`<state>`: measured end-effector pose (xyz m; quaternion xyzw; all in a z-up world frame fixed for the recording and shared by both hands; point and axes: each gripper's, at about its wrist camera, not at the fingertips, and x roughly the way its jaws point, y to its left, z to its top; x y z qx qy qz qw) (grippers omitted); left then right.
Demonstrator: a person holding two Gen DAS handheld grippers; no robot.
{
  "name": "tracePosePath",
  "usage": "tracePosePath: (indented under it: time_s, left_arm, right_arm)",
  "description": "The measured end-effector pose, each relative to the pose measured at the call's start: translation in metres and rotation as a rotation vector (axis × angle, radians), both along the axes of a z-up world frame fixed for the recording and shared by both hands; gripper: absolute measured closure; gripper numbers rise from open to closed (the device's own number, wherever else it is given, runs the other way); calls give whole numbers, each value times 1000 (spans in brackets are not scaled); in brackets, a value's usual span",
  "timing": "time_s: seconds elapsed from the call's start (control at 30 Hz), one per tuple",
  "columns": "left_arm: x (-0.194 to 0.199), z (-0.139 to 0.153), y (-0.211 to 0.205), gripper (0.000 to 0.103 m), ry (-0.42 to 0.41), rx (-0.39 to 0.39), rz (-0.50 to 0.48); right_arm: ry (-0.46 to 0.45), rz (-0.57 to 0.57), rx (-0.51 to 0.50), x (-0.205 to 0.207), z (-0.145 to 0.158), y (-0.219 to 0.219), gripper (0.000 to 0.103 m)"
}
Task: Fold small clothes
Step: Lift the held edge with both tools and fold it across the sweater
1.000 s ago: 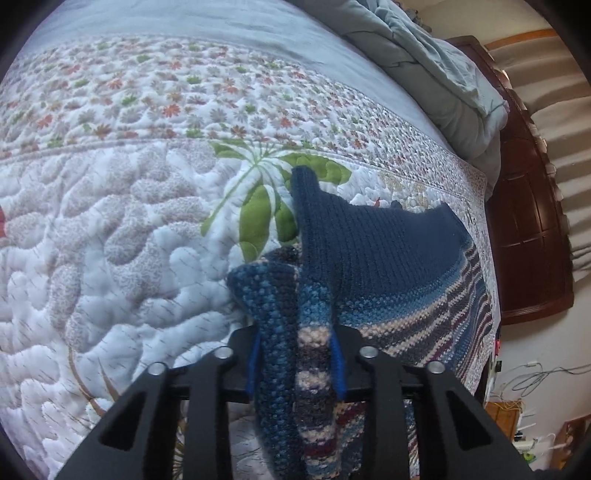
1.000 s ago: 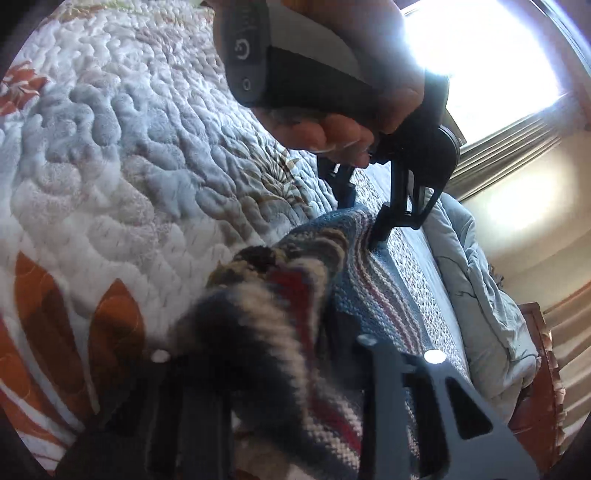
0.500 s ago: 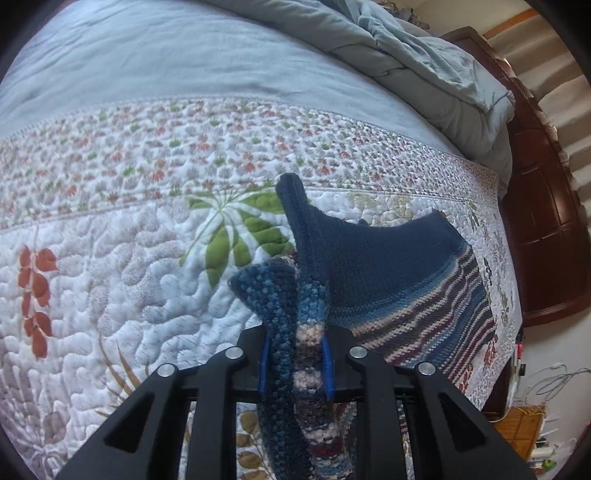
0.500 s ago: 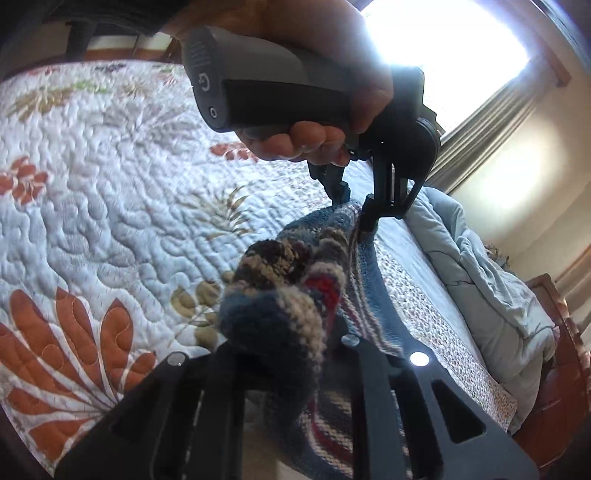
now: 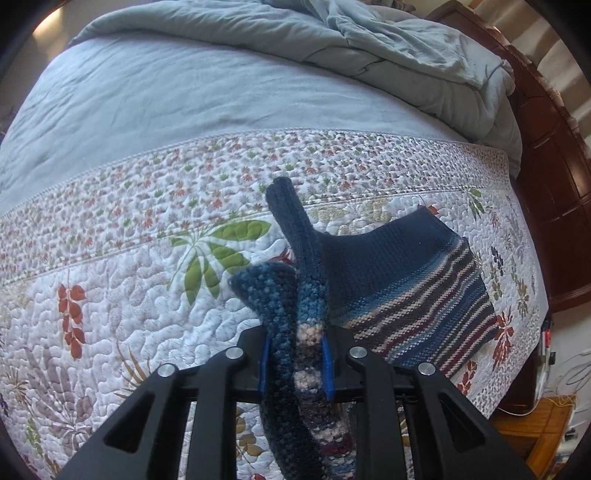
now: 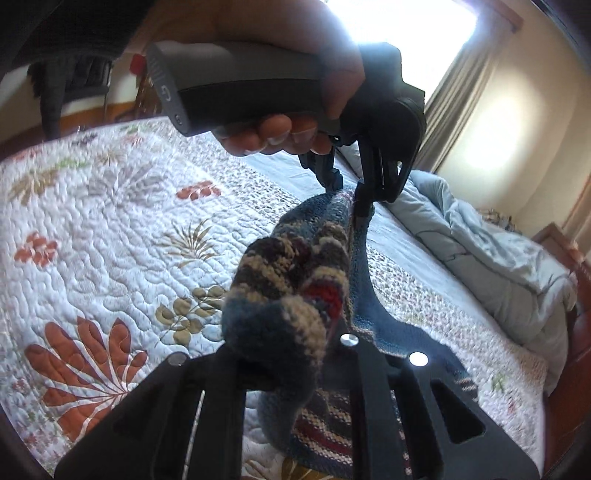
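Observation:
A small knitted garment (image 5: 399, 273), dark blue with blue, cream and maroon stripes, hangs over the quilted bed. My left gripper (image 5: 297, 363) is shut on a bunched edge of it, and one narrow blue strap stands up beyond the fingers. My right gripper (image 6: 291, 350) is shut on another bunched corner of the same garment (image 6: 295, 273). The left gripper (image 6: 354, 192), held in a hand, shows in the right wrist view pinching the far end. The garment is stretched between the two and lifted off the quilt.
The white floral quilt (image 5: 122, 295) covers the near bed, with a pale blue sheet (image 5: 166, 92) and a rumpled grey-blue duvet (image 5: 388, 48) beyond. A dark wooden bed frame (image 5: 546, 184) stands at the right. A bright window (image 6: 399, 22) with curtains lies behind.
Both grippers have risen and pulled back from the quilt with the garment held in them. More of the bed and the duvet has come into view.

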<state>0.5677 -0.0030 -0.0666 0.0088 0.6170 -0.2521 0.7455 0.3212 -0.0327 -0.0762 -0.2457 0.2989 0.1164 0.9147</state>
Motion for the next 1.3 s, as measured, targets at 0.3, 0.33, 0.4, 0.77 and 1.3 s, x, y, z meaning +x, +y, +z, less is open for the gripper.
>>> tracePosePath:
  time_s: [0.3,0.33,0.4,0.77,1.3]
  left_arm:
    - [-3,17,-57,82,-18,47,-23]
    - [-4,18,-65,82,-19,52,-30]
    - [-6,19,-82,82,-20,64,-43]
    - [-18,24,-158,82,-29,105,-109]
    - [-30,0,-257,82,-21,159,-207]
  right_arm:
    - [-20,-53,90,-2,20,-59,92]
    - [-23,-60,96,-3,21,-67,92]
    - [-31,-72,99,-5,21,-78,92]
    - [-61,-140,151,-15,24,-142,92]
    - [-33,-267,303,-23,6,-229,92]
